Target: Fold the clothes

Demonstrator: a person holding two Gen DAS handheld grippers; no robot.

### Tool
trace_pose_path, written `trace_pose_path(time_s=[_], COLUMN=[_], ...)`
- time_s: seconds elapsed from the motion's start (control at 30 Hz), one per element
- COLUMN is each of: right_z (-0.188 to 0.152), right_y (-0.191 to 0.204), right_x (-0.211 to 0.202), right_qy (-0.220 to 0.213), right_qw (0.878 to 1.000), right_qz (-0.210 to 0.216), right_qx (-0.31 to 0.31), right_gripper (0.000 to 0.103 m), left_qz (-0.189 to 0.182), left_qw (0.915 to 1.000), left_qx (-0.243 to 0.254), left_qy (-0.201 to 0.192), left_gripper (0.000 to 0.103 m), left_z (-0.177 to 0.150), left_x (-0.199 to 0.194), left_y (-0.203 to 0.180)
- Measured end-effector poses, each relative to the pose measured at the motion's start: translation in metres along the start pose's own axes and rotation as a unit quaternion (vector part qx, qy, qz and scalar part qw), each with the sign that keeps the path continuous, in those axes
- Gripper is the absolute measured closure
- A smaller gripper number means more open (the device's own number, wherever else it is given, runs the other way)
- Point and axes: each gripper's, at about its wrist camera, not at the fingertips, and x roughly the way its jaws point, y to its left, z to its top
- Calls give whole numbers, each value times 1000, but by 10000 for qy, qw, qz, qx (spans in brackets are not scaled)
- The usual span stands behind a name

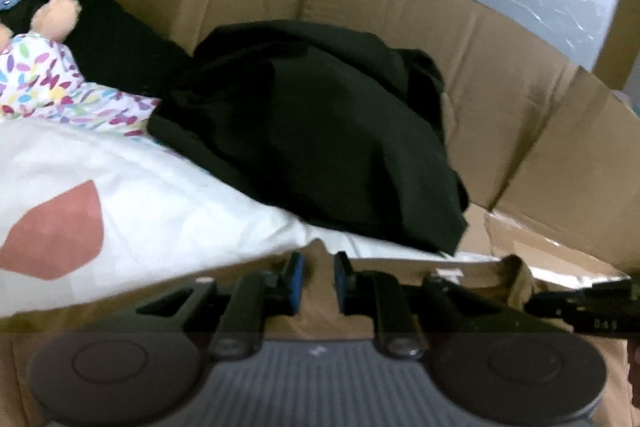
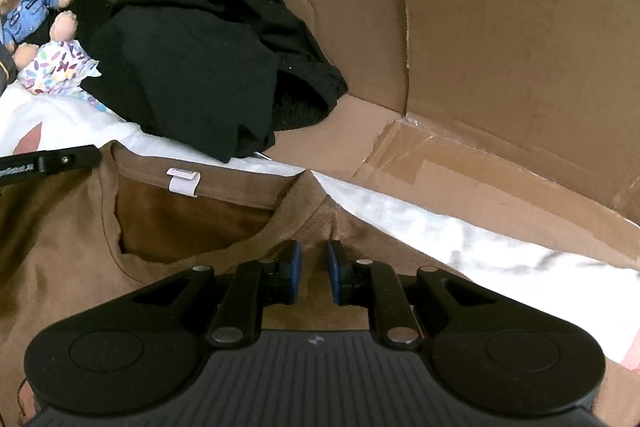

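The right gripper (image 2: 313, 273) was pinching the brown shirt (image 2: 60, 259) at the shoulder, just past the collar, blue pads tight on a raised ridge of cloth. The left gripper (image 1: 318, 283) was clamped the same way on the shirt's other shoulder, a peak of brown fabric standing between its pads. Beyond both lay the white sheet (image 2: 460, 227); farther ahead and left, a heap of black clothes (image 2: 192, 67). Two stuffed toys (image 2: 36, 39) sat far left, cardboard walls (image 2: 500, 27) behind.

No text is legible; the white neck tag (image 2: 183, 181) looks blank.
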Motion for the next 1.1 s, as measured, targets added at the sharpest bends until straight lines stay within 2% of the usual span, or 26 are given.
trace_pose_path(time_s=[0.2, 0.33, 0.37, 0.5, 0.53, 0.57, 0.63, 0.67, 0.9, 1.1], right_z=[-5, -11, -12, -16, -16, -16, -16, -17, -32, -51], right_y=[7, 18, 20, 24, 23, 22, 22, 21, 17, 25], right_x=[-20, -18, -15, -3, -5, -9, -17, -22, -61, -137], right_qy=[-207, -147, -126, -44, -53, -64, -114, -156, -277, -533], right_qw=[9997, 9990, 9988, 9991, 9990, 9988, 9986, 9985, 9972, 9962], right_qz=[97, 422, 451, 421, 454, 477, 505, 511, 685, 685], right_qx=[-54, -90, -134, -87, 21, 71, 99, 77, 129, -96], right_gripper=[84, 84, 84, 82, 75, 64, 51, 49, 47, 42], left_qz=[-167, -342, -327, -65, -2, 56, 130, 177, 575, 1047], left_qw=[9998, 9982, 9973, 9969, 9968, 9966, 9961, 9959, 9947, 9918], left_qx=[15, -111, -89, -46, -112, -190, -375, -431, -481, -318], left_qy=[57, 490, 650, 782, 796, 804, 786, 779, 706, 656], left_gripper=[86, 86, 85, 75, 71, 69, 68, 66, 63, 63], left_z=[-9, -17, -19, -20, -20, -19, -17, -16, -6, 12], left_x=[-9, -2, 2, -3, -8, -13, -25, -33, -108, -193], left_y=[-6, -7, -8, -8, -6, -4, 2, 5, 19, 26])
